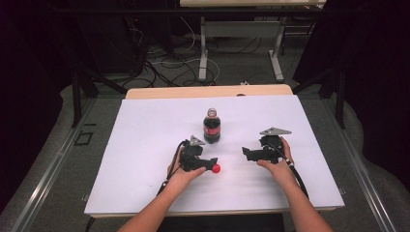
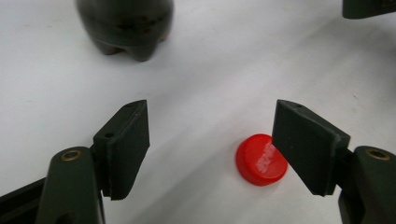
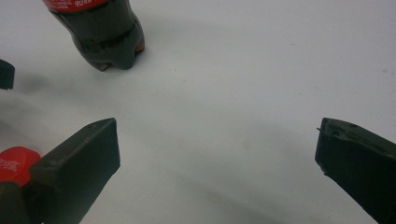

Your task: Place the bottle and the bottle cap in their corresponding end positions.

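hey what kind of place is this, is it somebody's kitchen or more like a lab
More like a lab or recording workspace, probably. A white-covered table stands among dark frames, with loose cables tangled on the floor behind it. A person works a handheld left gripper and right gripper near a cola bottle and its red cap.

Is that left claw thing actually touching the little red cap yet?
Cannot tell. In the left gripper view the red cap lies flat on the white table between the open jaws of the left gripper, and one jaw overlaps its edge, so neither contact nor gap shows plainly.
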`<action>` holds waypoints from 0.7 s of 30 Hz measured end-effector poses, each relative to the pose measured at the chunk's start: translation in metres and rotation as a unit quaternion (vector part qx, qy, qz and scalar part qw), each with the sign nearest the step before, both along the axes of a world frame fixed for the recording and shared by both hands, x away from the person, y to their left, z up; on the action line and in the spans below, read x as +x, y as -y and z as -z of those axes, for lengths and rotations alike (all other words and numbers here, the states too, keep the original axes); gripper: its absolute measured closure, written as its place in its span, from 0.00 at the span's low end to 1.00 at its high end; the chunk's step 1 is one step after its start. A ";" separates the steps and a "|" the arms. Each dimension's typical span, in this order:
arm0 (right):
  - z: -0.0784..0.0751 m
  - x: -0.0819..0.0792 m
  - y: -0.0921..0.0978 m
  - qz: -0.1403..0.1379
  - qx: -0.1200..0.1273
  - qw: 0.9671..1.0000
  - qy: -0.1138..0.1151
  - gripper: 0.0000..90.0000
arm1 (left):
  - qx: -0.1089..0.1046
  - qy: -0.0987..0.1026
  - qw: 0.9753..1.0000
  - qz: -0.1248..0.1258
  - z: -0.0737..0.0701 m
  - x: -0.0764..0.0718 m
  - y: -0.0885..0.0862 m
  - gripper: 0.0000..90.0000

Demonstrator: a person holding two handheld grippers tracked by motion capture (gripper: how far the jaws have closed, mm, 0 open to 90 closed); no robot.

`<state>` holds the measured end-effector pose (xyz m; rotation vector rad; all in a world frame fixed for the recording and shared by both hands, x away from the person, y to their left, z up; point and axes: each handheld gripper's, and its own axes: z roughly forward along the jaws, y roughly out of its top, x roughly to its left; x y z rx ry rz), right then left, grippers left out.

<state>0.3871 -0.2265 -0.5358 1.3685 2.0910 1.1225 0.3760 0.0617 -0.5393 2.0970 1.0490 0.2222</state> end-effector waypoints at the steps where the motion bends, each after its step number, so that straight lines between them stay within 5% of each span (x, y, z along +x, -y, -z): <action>1: 0.000 0.000 0.000 0.001 0.001 1.000 -0.001 0.00 | 0.004 0.002 1.000 -0.001 -0.002 0.002 -0.004 0.29; 4: -0.001 -0.001 0.001 0.004 0.004 1.000 -0.003 0.00 | 0.001 0.021 1.000 0.000 -0.007 0.007 -0.018 0.28; 12: -0.001 0.000 0.003 0.007 0.005 1.000 -0.001 0.00 | -0.016 0.029 0.998 -0.047 -0.019 0.014 -0.061 0.26; 21: -0.001 0.000 0.005 0.008 0.006 1.000 -0.003 0.00 | -0.039 0.028 0.994 -0.096 -0.018 0.013 -0.104 0.01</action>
